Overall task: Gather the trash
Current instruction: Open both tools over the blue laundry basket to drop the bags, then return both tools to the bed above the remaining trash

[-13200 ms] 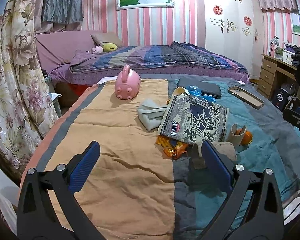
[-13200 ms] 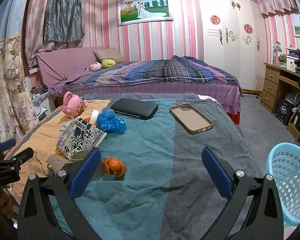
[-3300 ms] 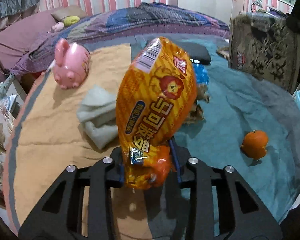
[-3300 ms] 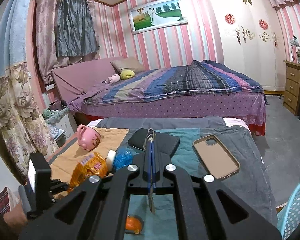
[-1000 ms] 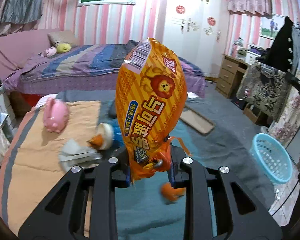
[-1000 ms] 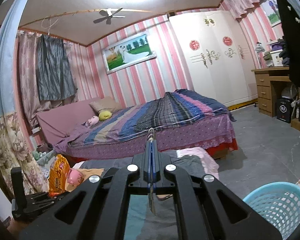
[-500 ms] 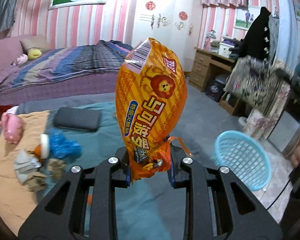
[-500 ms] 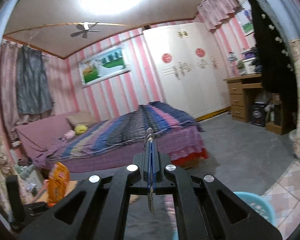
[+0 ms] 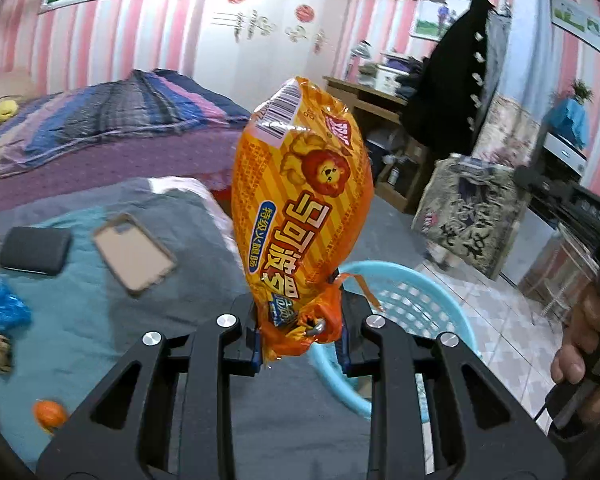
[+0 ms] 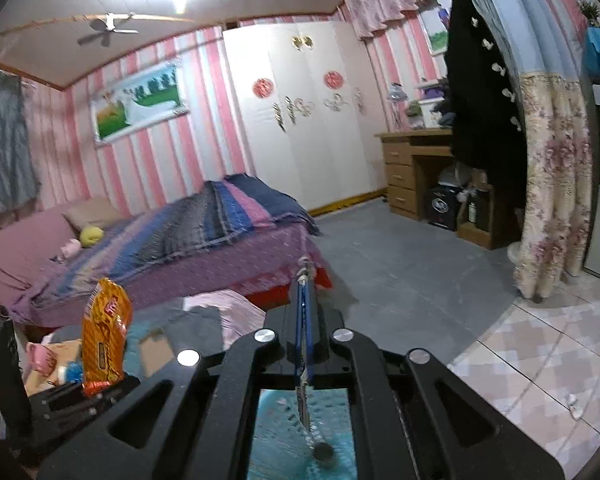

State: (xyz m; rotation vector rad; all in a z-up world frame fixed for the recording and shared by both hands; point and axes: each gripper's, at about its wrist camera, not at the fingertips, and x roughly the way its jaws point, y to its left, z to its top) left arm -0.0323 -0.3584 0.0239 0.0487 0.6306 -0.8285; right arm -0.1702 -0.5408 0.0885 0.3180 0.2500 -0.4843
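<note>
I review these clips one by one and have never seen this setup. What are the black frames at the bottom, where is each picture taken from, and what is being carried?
There is no robot. A person holds a pair of hand-held tongs in each hand, and a fisheye camera on each looks forward along its two fingers; the black frames are the tongs themselves.

In the left wrist view, the left tongs are shut on an orange snack bag, held upright above a light blue basket on the floor. Behind lies a bed with a phone case, a black pouch, a blue wrapper and an orange peel.

The right tongs are shut on the dark patterned bag; their own camera sees it edge-on.
</note>
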